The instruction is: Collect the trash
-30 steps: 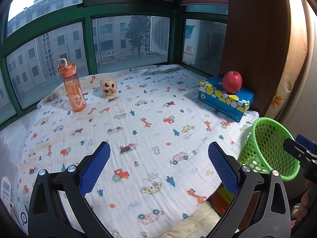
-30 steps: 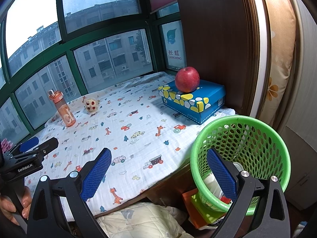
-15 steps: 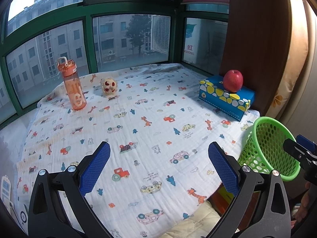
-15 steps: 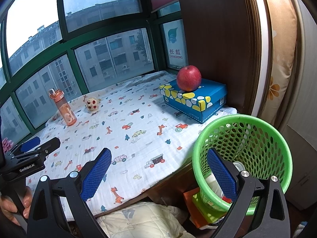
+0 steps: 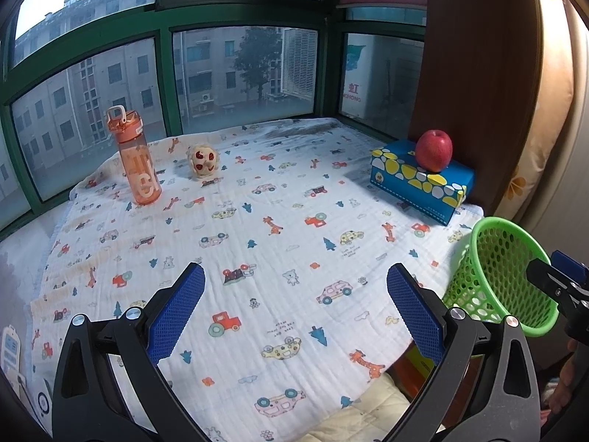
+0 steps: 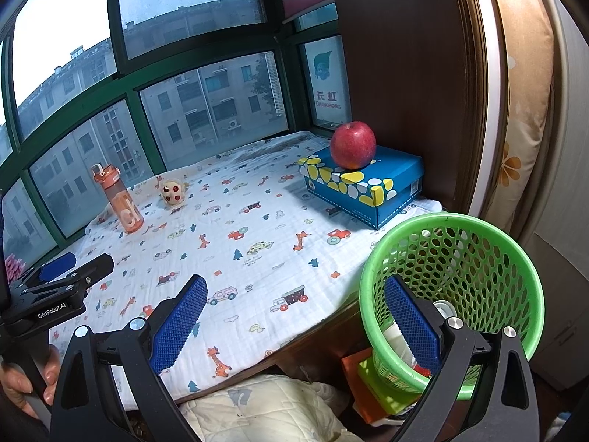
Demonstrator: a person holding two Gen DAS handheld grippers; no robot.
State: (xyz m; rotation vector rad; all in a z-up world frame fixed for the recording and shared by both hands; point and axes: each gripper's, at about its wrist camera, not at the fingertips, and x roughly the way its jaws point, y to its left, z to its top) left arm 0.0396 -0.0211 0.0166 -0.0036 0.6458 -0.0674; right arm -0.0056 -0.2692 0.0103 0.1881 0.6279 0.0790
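A green mesh trash basket point(image 6: 456, 258) stands beside the near right edge of the bed-like surface; it also shows in the left wrist view point(image 5: 504, 272). White and other trash point(image 6: 395, 335) lies inside it, partly hidden by my right finger. My left gripper point(image 5: 294, 309) is open and empty over the patterned sheet point(image 5: 279, 228). My right gripper point(image 6: 294, 324) is open and empty, its right finger in front of the basket. No loose trash shows on the sheet.
An orange water bottle point(image 5: 134, 156) and a small round toy point(image 5: 203, 162) stand at the far left by the windows. A red apple point(image 5: 434, 149) sits on a blue patterned box point(image 5: 419, 180) at the right by a wooden panel. A cream quilt point(image 6: 265, 405) lies below the edge.
Both grippers stay open and nearly still. The views shift slightly; the bottle, toy and apple sit a little higher in frame.
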